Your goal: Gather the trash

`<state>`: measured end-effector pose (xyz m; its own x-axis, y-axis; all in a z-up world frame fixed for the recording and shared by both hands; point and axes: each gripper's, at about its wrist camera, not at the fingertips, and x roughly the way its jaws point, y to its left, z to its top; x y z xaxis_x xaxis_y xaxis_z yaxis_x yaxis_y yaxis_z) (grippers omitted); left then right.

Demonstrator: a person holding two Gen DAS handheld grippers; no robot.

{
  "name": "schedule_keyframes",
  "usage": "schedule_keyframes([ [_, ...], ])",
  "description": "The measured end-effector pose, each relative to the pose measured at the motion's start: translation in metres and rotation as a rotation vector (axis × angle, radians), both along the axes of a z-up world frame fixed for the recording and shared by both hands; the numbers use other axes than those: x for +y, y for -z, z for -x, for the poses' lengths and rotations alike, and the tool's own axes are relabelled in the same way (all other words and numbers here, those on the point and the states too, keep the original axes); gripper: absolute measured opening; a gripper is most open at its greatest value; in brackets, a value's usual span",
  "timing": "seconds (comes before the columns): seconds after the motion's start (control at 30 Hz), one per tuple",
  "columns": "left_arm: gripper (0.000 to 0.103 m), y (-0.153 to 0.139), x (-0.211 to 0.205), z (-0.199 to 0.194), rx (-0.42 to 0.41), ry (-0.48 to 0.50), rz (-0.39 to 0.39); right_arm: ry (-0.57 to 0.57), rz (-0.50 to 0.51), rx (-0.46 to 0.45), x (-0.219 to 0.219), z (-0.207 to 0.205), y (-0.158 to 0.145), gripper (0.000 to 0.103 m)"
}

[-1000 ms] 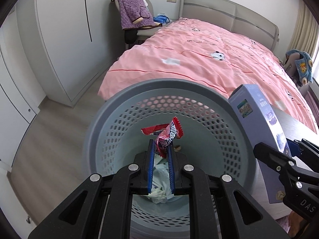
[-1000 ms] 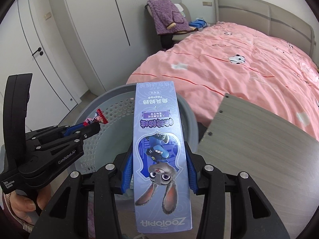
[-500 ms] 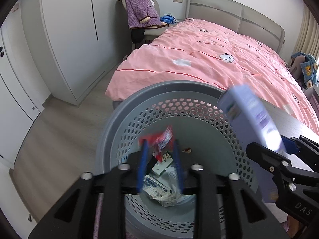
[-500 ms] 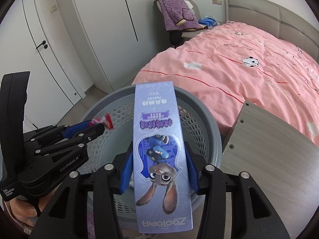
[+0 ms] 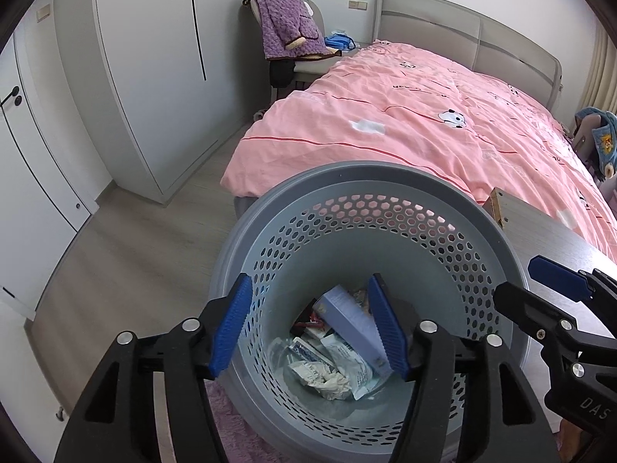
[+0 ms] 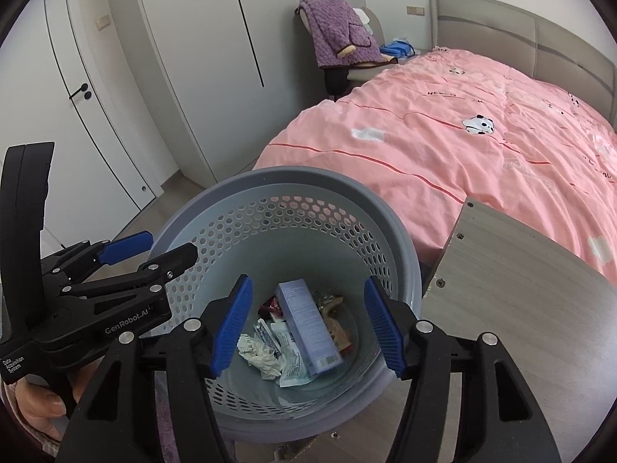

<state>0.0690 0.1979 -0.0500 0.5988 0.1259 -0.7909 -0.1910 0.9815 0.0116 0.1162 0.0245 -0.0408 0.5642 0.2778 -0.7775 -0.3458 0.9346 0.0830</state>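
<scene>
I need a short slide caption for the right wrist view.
Both grippers, right gripper and left gripper, opening empty above the grey basket, purple box lying inside among wrappers.

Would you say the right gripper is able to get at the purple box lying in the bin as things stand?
Probably yes: the right gripper, jaws opening and empty, hangs above the bin, whose top is uncovered. The purple box lies atop the trash, though deep down.

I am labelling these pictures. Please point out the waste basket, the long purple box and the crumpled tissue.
waste basket [image 5: 385,171]: left wrist view, far rim.
long purple box [image 6: 308,326]: right wrist view, middle of its upper face.
crumpled tissue [image 6: 260,355]: right wrist view, centre of the wad.
</scene>
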Motion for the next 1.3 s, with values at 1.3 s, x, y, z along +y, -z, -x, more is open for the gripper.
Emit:
schedule_keyframes([
  [1.3,0.076,-0.016,-0.001,0.015,-0.014,-0.028,-0.037,0.031,-0.022,-0.035,-0.012,0.017,-0.012,0.078],
])
